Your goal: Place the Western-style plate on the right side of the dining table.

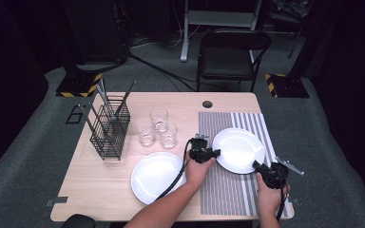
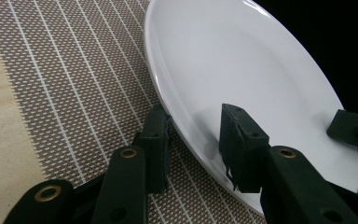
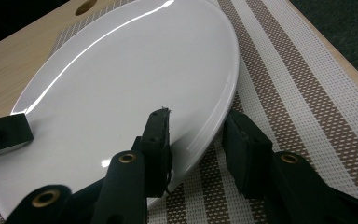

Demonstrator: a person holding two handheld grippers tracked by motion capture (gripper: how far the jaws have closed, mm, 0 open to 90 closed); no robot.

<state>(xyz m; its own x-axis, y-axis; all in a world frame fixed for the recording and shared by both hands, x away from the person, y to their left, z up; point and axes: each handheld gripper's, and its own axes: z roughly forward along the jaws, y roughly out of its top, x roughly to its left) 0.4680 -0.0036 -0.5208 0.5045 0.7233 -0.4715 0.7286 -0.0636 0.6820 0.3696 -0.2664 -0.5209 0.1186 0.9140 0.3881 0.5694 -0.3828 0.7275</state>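
A white plate [image 1: 237, 149] lies on a striped brown placemat [image 1: 223, 190] at the table's right side. My left gripper [image 1: 215, 153] is open at the plate's left rim; in the left gripper view [image 2: 196, 140] one jaw stands over the plate [image 2: 242, 60] and the other over the placemat [image 2: 74, 70]. My right gripper [image 1: 257, 166] is open at the plate's near right rim, and in the right gripper view [image 3: 198, 140] its jaws straddle the edge of the plate [image 3: 121, 84] above the placemat [image 3: 298, 84]. Neither pair of jaws visibly presses the rim.
A second white plate [image 1: 157, 176] sits on bare wood to the left of the placemat. Three clear glasses [image 1: 160, 127] stand behind it. A black wire rack [image 1: 109, 128] with utensils stands at the left. A folding chair [image 1: 230, 52] is beyond the table.
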